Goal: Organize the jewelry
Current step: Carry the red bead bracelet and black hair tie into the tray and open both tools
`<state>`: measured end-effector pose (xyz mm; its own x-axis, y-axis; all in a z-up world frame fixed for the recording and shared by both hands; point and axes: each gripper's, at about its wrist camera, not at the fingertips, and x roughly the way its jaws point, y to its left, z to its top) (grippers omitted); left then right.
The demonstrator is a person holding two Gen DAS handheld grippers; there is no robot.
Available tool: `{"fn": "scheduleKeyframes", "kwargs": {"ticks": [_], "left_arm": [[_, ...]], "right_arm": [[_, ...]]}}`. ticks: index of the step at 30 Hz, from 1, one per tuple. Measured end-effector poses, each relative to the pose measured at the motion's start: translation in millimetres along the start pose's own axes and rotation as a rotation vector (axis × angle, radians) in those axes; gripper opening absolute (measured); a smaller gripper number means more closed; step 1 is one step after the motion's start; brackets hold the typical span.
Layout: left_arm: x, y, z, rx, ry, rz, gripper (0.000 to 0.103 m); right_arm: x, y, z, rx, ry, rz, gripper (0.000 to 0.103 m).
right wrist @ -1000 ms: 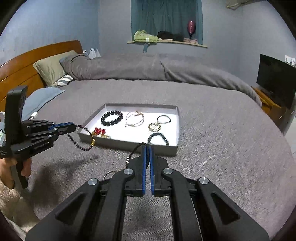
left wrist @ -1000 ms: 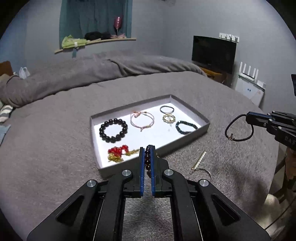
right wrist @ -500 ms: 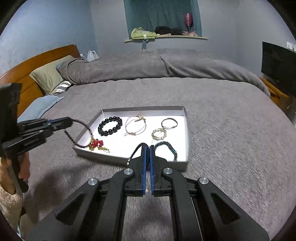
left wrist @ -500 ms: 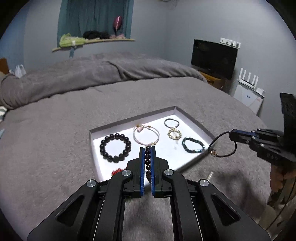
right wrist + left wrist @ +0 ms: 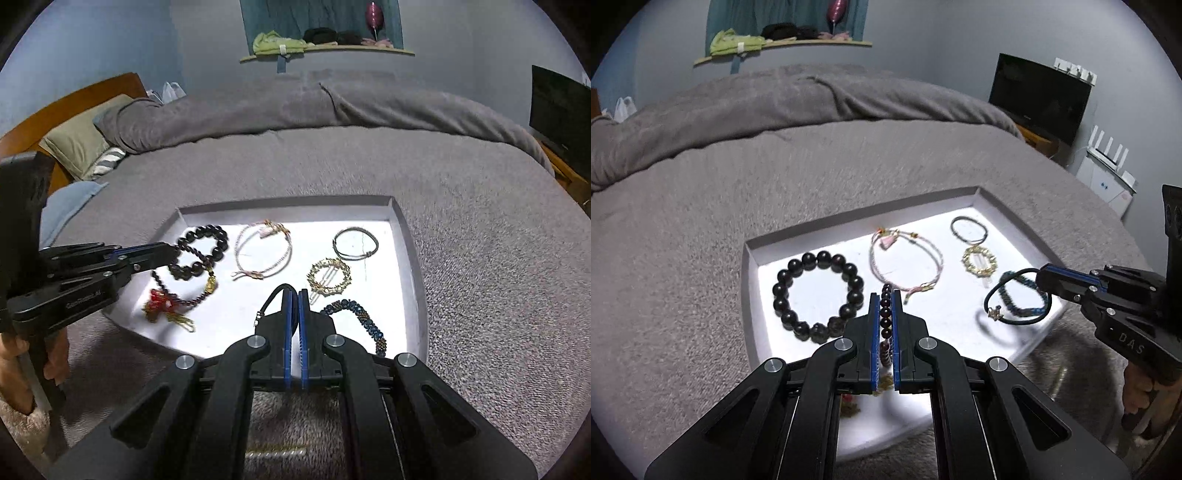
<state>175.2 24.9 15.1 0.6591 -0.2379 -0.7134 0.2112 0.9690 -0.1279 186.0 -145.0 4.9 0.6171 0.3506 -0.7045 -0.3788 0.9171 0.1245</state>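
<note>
Left gripper point(image 5: 885, 306) clamped on dark bead strand point(image 5: 184, 302) – hanging above tray point(image 5: 402, 236); right gripper point(image 5: 294, 306) clamped on black cord bracelet point(image 5: 1015, 299) – over tray's near corner

A wide bed with a grey, nubbly cover point(image 5: 480, 258) carries a shallow grey cardboard tray with a white floor point(image 5: 404, 236) near its front edge. A rolled grey duvet point(image 5: 332, 107) lies along the far side, and an olive-green pillow point(image 5: 79, 142) at far left.
</note>
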Motion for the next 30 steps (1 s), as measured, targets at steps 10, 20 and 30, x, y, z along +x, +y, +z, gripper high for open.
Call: {"fn": "scheduleKeyframes", "kwargs": {"ticks": [10, 20, 30], "left_arm": [[26.3, 8.7, -7.8, -0.012, 0.075, 0.015, 0.006], [28.8, 1.0, -12.9, 0.026, 0.085, 0.064, 0.006], [14.1, -1.2, -10.3, 0.033, 0.049, 0.12, 0.025]], "right_arm": [[27.4, 8.2, -5.0, -0.011, 0.071, -0.009, 0.003], [27.4, 11.4, -5.4, -0.024, 0.077, -0.016, 0.005], [6.1, 5.0, -4.7, 0.009, 0.031, -0.013, 0.027]]}}
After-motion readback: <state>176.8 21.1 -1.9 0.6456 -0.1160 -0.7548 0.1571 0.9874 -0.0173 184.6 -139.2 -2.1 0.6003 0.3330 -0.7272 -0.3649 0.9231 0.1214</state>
